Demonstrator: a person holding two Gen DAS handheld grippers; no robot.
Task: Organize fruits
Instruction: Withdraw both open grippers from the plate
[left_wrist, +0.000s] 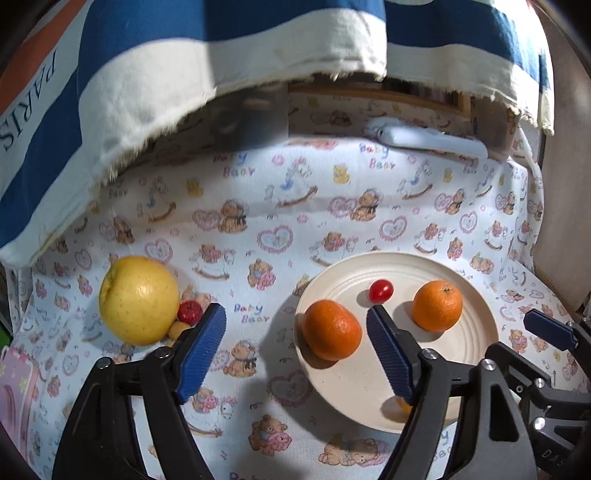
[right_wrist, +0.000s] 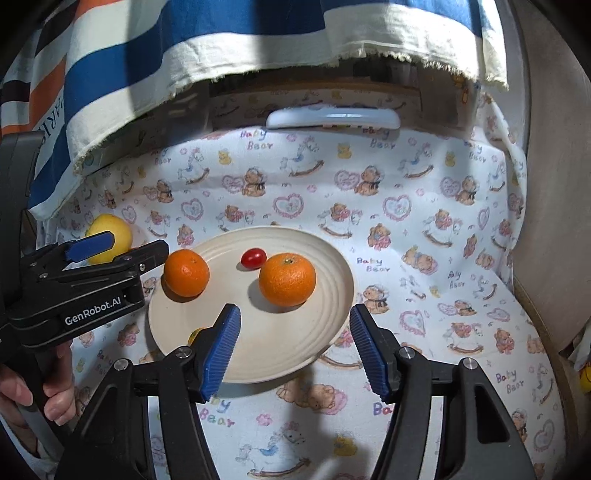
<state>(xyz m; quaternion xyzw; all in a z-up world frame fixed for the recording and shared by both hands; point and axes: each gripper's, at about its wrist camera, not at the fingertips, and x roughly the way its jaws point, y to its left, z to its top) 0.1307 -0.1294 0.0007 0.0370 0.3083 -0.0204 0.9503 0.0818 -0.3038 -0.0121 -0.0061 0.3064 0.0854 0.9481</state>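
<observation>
At the far left of the tabletop, which was covered in a bear-print cloth, lay a large yellow pear. Touching its right side were a small red fruit and, just below that, a small yellow fruit. The left hand-held gripper hung above the cloth with its jaws spread wide and nothing between its blue pads; one pad stood beside the small fruits, the other over the plate. In the right wrist view a person's hand gripped that tool's handle.

To the right sat a cream plate. On it, from left to right, rested an orange near the rim, a cherry tomato further back, and a second orange. The three were apart from one another. A small yellow piece showed at the plate's near edge, mostly hidden behind a gripper finger.

The right hand-held gripper hovered over the plate's near right edge, jaws apart and holding nothing. Behind everything, a white oblong object lay at the back of the tabletop beneath a hanging blue and cream striped fabric.
</observation>
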